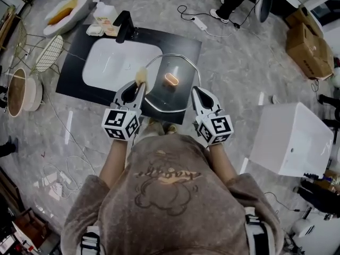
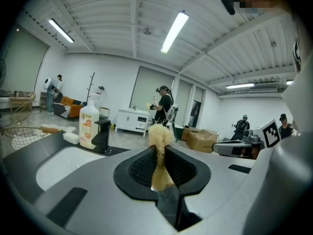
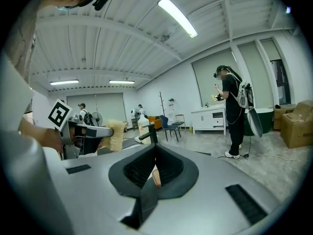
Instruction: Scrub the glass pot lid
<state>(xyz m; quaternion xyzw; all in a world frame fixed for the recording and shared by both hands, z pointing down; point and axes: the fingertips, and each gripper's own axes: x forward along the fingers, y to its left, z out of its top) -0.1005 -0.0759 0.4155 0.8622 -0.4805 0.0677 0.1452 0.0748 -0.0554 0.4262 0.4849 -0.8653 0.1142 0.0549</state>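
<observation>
The glass pot lid (image 1: 164,97), with a metal rim and an orange knob (image 1: 170,79), hangs over the front right of the black counter (image 1: 178,41) beside the white sink (image 1: 106,68). My right gripper (image 1: 195,91) is shut with its tips on the lid's right rim. In the right gripper view a thin tan sliver shows between the jaws of that gripper (image 3: 155,151). My left gripper (image 1: 139,85) is shut on a pale loofah scrubber (image 1: 141,77) just left of the lid. The loofah's tuft (image 2: 160,136) sticks up out of the closed jaws.
A black faucet (image 1: 125,26) and a soap bottle (image 2: 89,126) stand behind the sink. A wire rack (image 1: 48,52) and a bowl (image 1: 66,10) lie at the left. A white box (image 1: 292,137) stands at the right, with cardboard boxes (image 1: 308,47) beyond it.
</observation>
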